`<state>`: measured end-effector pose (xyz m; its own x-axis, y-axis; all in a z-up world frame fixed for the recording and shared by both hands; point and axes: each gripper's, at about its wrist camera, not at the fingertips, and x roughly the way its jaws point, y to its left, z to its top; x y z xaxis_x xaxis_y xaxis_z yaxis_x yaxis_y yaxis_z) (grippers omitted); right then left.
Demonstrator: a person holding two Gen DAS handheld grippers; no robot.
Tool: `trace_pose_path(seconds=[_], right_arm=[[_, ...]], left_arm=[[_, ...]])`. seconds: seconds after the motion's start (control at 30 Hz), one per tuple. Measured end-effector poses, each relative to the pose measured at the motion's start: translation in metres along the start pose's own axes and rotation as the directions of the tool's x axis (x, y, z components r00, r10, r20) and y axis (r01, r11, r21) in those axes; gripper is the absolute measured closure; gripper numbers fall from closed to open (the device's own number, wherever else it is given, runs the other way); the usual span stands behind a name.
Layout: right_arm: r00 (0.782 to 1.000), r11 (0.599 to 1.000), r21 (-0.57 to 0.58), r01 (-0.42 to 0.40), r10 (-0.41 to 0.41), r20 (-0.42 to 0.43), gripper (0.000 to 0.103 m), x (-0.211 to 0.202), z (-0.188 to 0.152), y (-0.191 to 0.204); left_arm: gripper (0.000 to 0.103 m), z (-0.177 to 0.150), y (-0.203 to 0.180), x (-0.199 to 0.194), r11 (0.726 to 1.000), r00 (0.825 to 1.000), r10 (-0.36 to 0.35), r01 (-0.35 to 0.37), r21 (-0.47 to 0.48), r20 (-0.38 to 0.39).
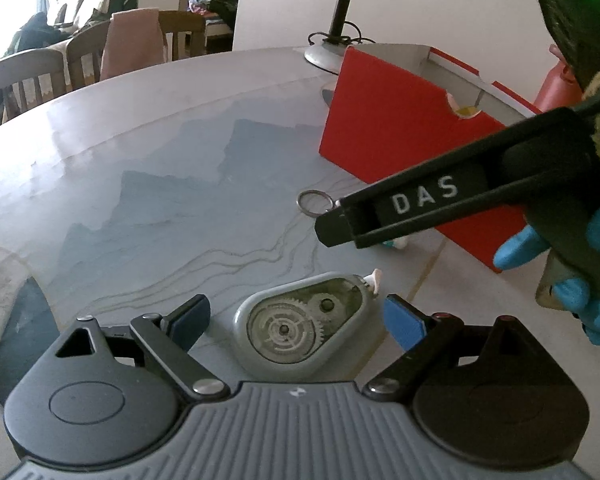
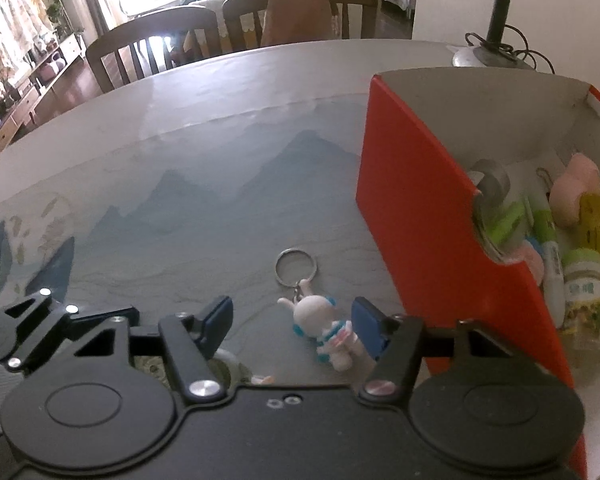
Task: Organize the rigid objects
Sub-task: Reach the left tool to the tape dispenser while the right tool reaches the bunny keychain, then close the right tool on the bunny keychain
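Observation:
A grey correction-tape dispenser (image 1: 296, 332) lies flat on the table between the blue pads of my left gripper (image 1: 296, 322). The jaws stand wide and neither pad touches it. In the right wrist view a small white figure keychain (image 2: 328, 330) with a metal ring (image 2: 296, 266) lies between the pads of my right gripper (image 2: 294, 324). The right pad (image 2: 370, 328) is close beside the figure and the left pad (image 2: 218, 320) stands well clear. A red box (image 2: 440, 216) stands open to the right, with several small items inside.
A blue-gloved hand (image 1: 540, 256) holds the right gripper in the left wrist view. A lamp base (image 2: 488, 56) with its cord sits behind the box. A pink bottle (image 1: 556, 88) is at the far right. Wooden chairs (image 2: 156, 44) line the table's far edge.

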<state>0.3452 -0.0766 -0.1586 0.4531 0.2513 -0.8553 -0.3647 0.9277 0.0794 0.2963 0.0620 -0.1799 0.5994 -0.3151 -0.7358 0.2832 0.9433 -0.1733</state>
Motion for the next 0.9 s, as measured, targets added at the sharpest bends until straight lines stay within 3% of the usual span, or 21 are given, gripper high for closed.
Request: trace_pose_path(seconds=[0.3, 0.73, 0.9], right_arm=[[1.000, 1.000, -0.023, 0.009, -0.009, -0.024, 0.043, 0.007, -0.003, -0.001], [0.999, 0.999, -0.030, -0.021, 0.020, -0.036, 0.064, 0.001, -0.008, 0.002], [0.999, 1.000, -0.025, -0.017, 0.016, -0.035, 0.074, 0.002, -0.009, 0.001]], left_arm=[[0.009, -0.003, -0.003, 0.002, 1.000, 1.000, 0.006, -0.006, 0.029, 0.023], [0.010, -0.010, -0.010, -0.003, 0.999, 0.999, 0.000, -0.001, 0.039, 0.034], [0.024, -0.013, -0.013, -0.006, 0.999, 0.999, 0.015, -0.017, 0.038, 0.039]])
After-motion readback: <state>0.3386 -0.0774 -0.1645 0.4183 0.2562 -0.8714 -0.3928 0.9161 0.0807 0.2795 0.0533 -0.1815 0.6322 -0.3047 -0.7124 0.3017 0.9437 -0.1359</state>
